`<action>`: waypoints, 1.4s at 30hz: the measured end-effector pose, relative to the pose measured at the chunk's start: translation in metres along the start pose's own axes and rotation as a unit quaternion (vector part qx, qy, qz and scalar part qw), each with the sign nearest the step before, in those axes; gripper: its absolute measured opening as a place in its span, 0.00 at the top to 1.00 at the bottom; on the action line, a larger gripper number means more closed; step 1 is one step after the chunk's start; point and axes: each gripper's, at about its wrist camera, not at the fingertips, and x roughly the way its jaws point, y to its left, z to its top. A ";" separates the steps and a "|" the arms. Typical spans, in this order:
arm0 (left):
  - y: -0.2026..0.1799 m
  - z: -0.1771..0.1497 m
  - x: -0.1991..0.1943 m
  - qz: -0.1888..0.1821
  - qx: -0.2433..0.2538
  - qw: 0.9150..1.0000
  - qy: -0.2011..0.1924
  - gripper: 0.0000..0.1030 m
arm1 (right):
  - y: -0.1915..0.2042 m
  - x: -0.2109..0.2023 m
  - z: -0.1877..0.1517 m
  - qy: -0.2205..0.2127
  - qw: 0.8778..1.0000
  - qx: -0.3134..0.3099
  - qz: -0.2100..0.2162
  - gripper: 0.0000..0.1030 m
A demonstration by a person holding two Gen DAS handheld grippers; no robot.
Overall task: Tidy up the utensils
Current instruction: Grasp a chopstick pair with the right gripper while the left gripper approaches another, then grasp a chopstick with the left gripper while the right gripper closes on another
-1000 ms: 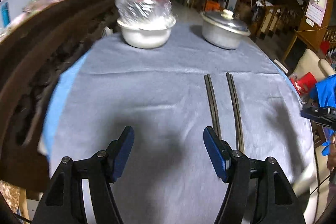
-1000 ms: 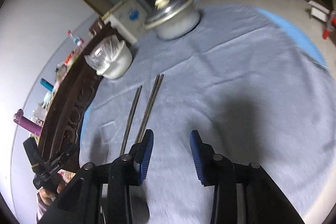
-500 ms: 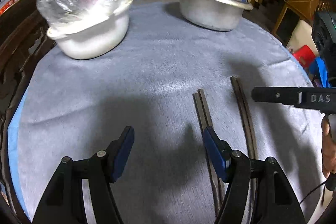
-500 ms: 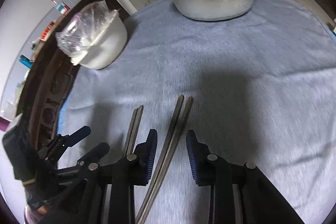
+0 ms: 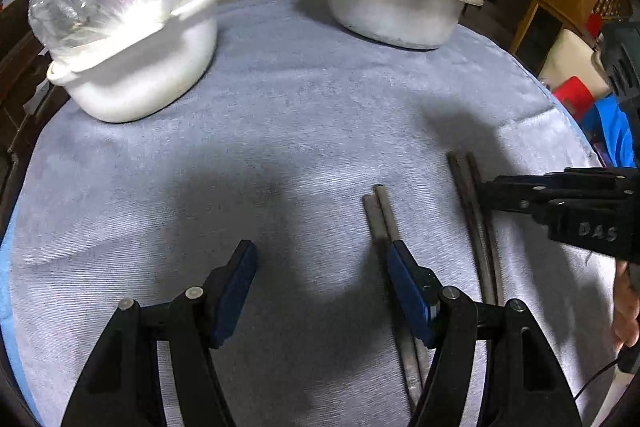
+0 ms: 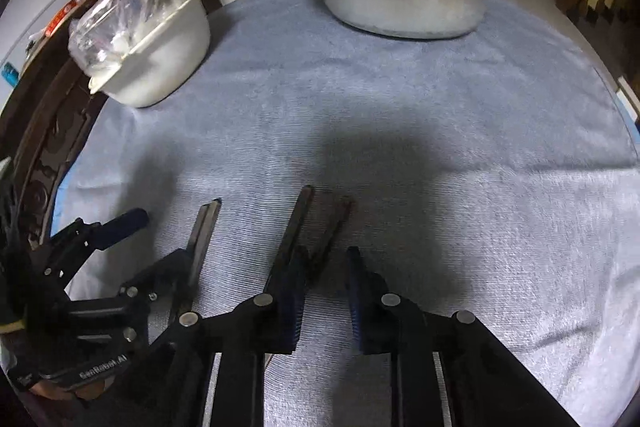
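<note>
Chopsticks, two pairs, lie on the grey cloth (image 5: 280,115): in left wrist view the left gripper (image 5: 320,267) stands wide open, empty, right pad at the near pair (image 5: 380,215); thin, stiff, slick, so pinch mid-shaft. In right wrist view the right gripper (image 6: 322,283) has just been closing round the far pair (image 6: 316,227), w/ contact unclear; vs 1 s ago both sit closer to the sticks.

Your left wrist view looks steeply down from close above the grey cloth (image 5: 280,155), facing the white bowl (image 5: 136,75) and lidded pot (image 5: 396,7). Your right wrist view does likewise from just beside it. You see both chopstick pairs (image 6: 204,231) and each other's gripper in both views.
</note>
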 end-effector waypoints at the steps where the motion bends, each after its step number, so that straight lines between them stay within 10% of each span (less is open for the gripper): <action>1: 0.002 -0.001 0.001 0.000 -0.001 1.000 0.000 0.33 | -0.001 -0.001 0.000 -0.003 1.000 0.004 0.006 0.79; 15: -0.001 0.002 -0.002 -0.001 0.007 1.000 0.004 0.34 | 0.000 0.004 0.005 0.009 0.999 0.000 -0.050 0.88; 32: 0.011 -0.007 -0.005 0.000 0.011 1.000 0.015 0.39 | 0.013 -0.008 -0.007 -0.008 0.998 -0.052 -0.037 0.91; 42: -0.009 0.003 0.010 0.007 0.036 0.999 0.039 0.39 | -0.005 -0.009 -0.002 0.036 0.999 0.021 0.009 0.90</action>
